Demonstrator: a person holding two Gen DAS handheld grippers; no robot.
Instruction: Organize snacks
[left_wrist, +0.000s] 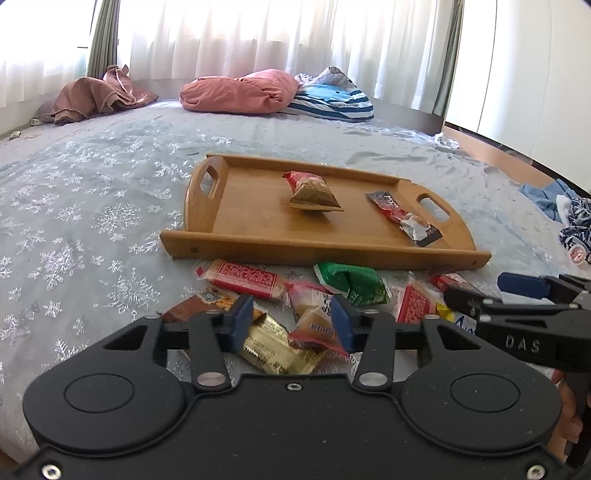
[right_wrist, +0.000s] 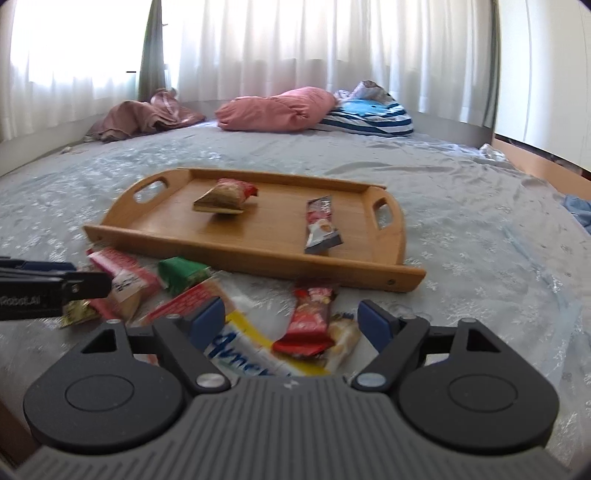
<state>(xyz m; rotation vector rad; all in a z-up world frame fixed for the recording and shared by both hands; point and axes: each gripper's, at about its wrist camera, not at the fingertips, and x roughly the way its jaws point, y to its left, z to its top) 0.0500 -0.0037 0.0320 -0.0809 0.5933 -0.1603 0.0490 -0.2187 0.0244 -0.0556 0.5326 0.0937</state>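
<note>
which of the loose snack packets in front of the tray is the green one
The green packet lies crumpled on the bedspread just before the tray's near rim, in the middle of the pile. The packets around it are red, gold or brown.

Snack pile (left_wrist: 295, 302) crowds bed (left_wrist: 92, 221) just in front of tray (left_wrist: 258, 218); tray's near wall blocks a low path in. Tray floor mostly free btwn two packets.

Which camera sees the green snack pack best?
The left wrist view: the green snack pack lies sharp and unblocked in front of the wooden tray. In the right wrist view it looks smaller, blurry and far off to the left.
</note>
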